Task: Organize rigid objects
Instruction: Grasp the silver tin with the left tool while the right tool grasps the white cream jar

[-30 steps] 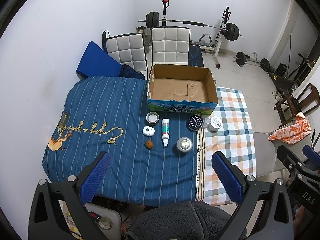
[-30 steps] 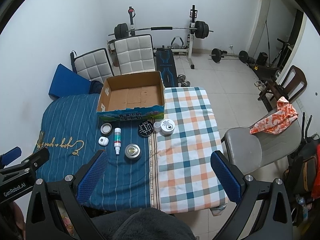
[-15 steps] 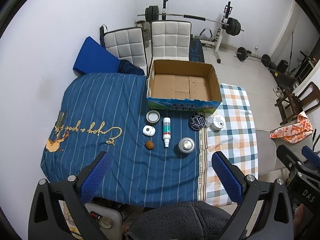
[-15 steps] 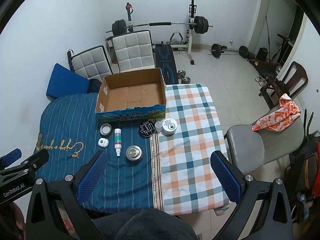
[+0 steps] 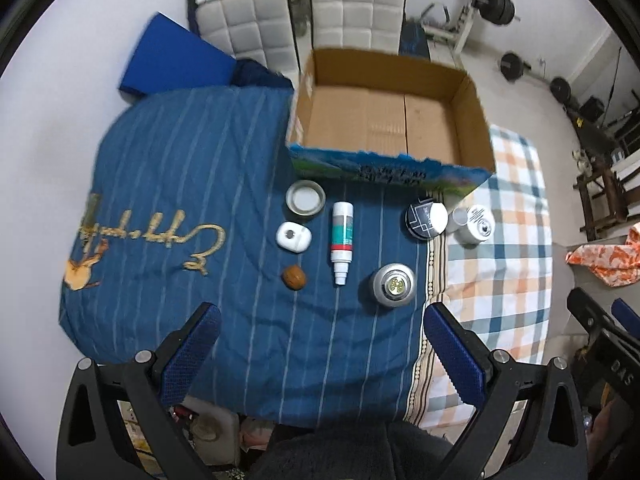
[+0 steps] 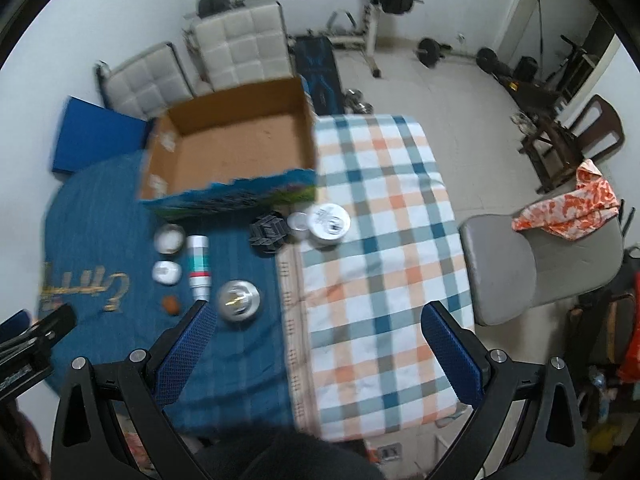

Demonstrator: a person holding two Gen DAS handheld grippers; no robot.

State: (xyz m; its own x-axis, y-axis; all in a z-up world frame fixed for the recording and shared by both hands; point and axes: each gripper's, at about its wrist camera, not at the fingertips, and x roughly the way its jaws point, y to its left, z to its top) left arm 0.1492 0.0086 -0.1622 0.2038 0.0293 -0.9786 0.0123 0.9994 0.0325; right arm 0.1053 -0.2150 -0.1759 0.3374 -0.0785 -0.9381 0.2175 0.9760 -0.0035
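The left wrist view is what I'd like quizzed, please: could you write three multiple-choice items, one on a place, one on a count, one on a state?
1. Where does the white spray bottle lie?
A. inside the cardboard box
B. on the blue striped cloth
C. on the grey chair

2. How many small items lie on the cloths in front of the cardboard box?
A. four
B. eight
C. twelve

3. How does the left gripper stand?
A. open, holding nothing
B. shut on the walnut
C. shut on the bottle

Answers: 1 B, the bottle lies flat on the blue striped cloth, nozzle toward the camera. 2 B, eight show, from the walnut to the white jar. 3 A, its blue pads stand wide apart above the cloth.
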